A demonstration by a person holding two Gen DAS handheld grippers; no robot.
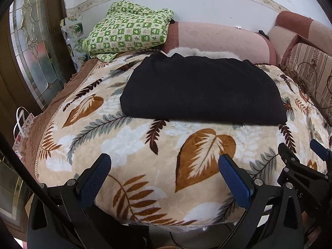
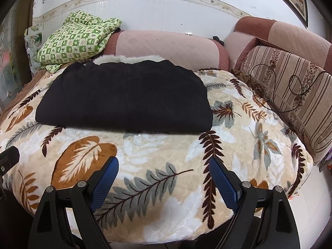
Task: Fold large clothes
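A: Left gripper (image 1: 165,167), status?

B: Fingers spread wide, blue pads (image 1: 234,183) facing each other, nothing between them. It hangs over the near edge of the leaf-print blanket (image 1: 145,145).

A: And the right gripper (image 2: 164,168)?

B: Same. Fingers apart, gripping nothing, above the blanket's near edge. In the left wrist view it shows low at the right margin (image 1: 307,161), just beside the left one.

A: Where's the garment?

B: The black garment (image 1: 201,91) lies straight ahead of both grippers, well apart from the fingertips, flat on the blanket as a folded rectangular bundle. From the right gripper it sits ahead and slightly to the left (image 2: 124,97). A pale fur trim (image 2: 126,59) shows along its far edge.

A: Around it?

B: Beyond the garment, a pink sofa backrest (image 2: 166,45) against a white wall. Far ahead to the left, a green checked quilt (image 1: 128,33) bunched on the sofa end. Ahead to the right of the right gripper, a striped cushion (image 2: 290,87) with a thin dark cable (image 2: 269,105) looped over it. Far left of the left gripper, a glass-panelled door (image 1: 31,47) and a paper bag (image 1: 22,128) with white handles.
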